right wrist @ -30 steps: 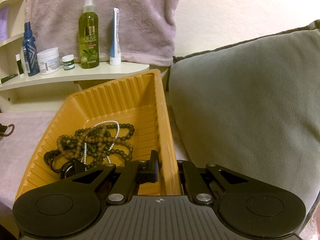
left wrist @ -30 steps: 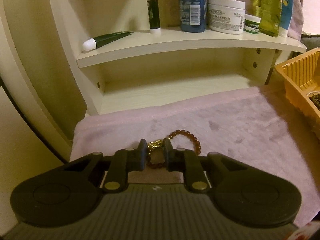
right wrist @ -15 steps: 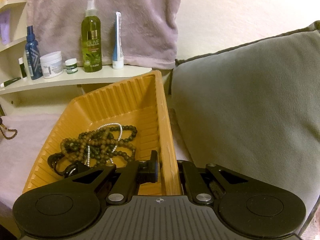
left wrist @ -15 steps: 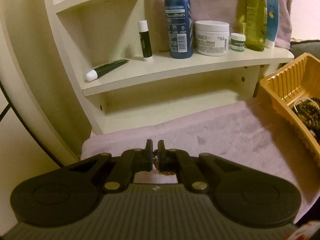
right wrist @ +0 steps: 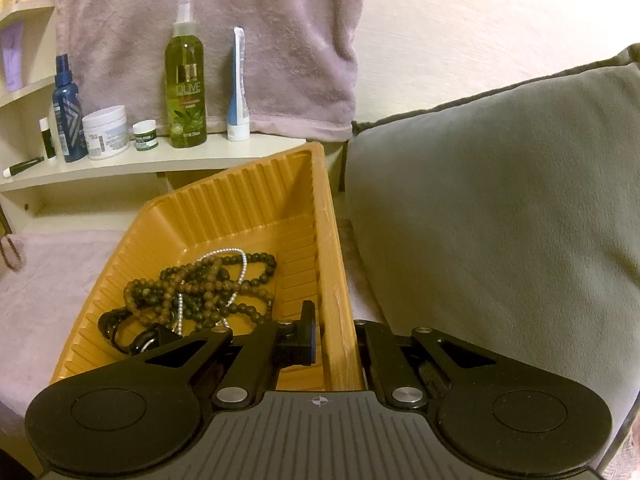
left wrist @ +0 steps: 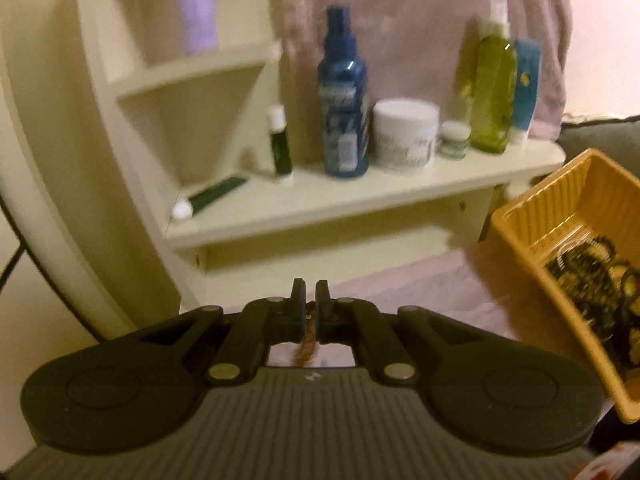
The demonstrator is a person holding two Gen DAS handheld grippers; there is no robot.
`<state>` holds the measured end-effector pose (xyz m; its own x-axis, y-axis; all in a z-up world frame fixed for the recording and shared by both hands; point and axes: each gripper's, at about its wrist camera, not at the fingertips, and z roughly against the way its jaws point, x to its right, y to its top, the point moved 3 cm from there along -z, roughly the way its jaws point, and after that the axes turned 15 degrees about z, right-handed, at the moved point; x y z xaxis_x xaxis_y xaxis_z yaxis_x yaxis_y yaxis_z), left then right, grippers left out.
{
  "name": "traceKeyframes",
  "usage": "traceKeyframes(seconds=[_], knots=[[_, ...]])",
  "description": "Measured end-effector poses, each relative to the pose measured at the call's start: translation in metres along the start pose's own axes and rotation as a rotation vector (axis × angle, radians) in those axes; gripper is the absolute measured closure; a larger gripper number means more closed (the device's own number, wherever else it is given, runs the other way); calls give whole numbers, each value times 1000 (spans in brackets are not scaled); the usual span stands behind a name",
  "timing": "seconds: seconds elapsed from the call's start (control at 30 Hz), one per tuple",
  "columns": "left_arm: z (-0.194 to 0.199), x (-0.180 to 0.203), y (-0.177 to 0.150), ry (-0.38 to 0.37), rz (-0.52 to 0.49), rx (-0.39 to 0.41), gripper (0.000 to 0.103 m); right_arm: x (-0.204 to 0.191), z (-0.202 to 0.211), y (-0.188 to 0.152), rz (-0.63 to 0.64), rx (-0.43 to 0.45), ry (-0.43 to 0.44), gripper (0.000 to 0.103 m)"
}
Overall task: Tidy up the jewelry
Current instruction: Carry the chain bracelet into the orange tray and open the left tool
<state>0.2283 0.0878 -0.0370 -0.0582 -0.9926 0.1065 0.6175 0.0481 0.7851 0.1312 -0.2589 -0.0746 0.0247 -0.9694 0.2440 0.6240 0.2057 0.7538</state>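
Two grippers are showing, one per wrist view. The left gripper point(left wrist: 310, 294) is pinching a brown bracelet point(left wrist: 307, 340): its fingers are pressed nearly together, with the beads sitting in the narrow gap and hanging down behind the tips toward the camera. It is hovering above the pink cloth point(left wrist: 420, 300), with the orange tray point(left wrist: 532, 216) lying off to its right. The left view is blurred, so bead detail is not readable. In the right wrist view a loop of that bracelet point(right wrist: 11, 254) is dangling at the far left edge, over the cloth point(right wrist: 52, 280) and well apart from the tray. The right gripper point(right wrist: 335, 326) is straddling the right wall of the tray point(right wrist: 330, 240), one finger sitting inside the tray and the other outside against the grey cushion point(right wrist: 500, 208); the fingers are closing onto the wall, gripping it. A tangle of dark bead necklaces point(right wrist: 200, 284) is lying on the tray floor, near the inner finger, with a white pearl strand point(right wrist: 242, 268) mixed through it. Behind, the shelf point(right wrist: 160, 160) is carrying a green spray bottle point(right wrist: 186, 92), a blue bottle point(right wrist: 68, 120), a white jar point(right wrist: 106, 132) and a blue-white tube point(right wrist: 239, 88), with a pink towel point(right wrist: 240, 20) hanging behind them.
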Motion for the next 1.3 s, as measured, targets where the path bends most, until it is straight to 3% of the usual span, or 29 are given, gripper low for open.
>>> traceKeyframes(seconds=[0.3, 0.67, 0.97, 1.23, 1.3], knots=[[16, 46, 32, -90, 9, 25, 100, 2, 0, 1, -8, 7, 7, 98], [23, 146, 40, -284, -20, 11, 100, 3, -1, 1, -15, 10, 13, 98], [10, 213, 24, -364, -63, -51, 100, 7, -3, -2, -41, 15, 33, 98], [-20, 233, -1, -381, -71, -153, 100, 12, -9, -9, -57, -1, 43, 98], [-23, 230, -5, -387, -63, -171, 85, 13, -10, -10, -61, -4, 44, 98]])
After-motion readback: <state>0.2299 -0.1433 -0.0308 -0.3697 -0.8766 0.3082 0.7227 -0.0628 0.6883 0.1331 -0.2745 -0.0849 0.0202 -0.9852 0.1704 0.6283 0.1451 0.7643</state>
